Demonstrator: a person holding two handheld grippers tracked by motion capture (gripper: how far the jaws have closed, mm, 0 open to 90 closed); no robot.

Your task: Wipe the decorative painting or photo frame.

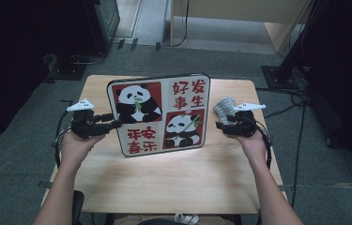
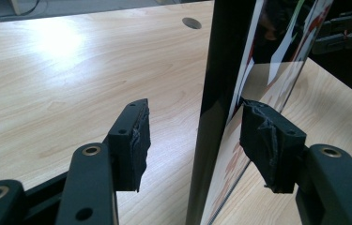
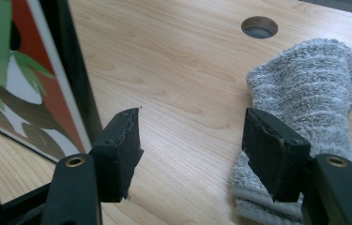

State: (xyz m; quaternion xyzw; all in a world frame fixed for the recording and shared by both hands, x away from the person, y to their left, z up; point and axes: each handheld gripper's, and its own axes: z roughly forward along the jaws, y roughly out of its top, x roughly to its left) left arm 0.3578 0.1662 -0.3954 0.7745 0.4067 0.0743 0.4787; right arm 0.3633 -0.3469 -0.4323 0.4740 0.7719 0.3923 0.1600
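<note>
Two jaws of the left gripper point(image 2: 195, 140) are held wide around the panda board's point(image 1: 160, 114) edge; the right gripper point(image 3: 192, 150), wide, is kept beside it, over a grey towel point(image 3: 305, 93).

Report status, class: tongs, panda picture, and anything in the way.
Left tongs open, astride the panda picture's left edge. Right tongs open, over the grey cloth. Picture leaning upright on the table. Nothing blocking.
</note>
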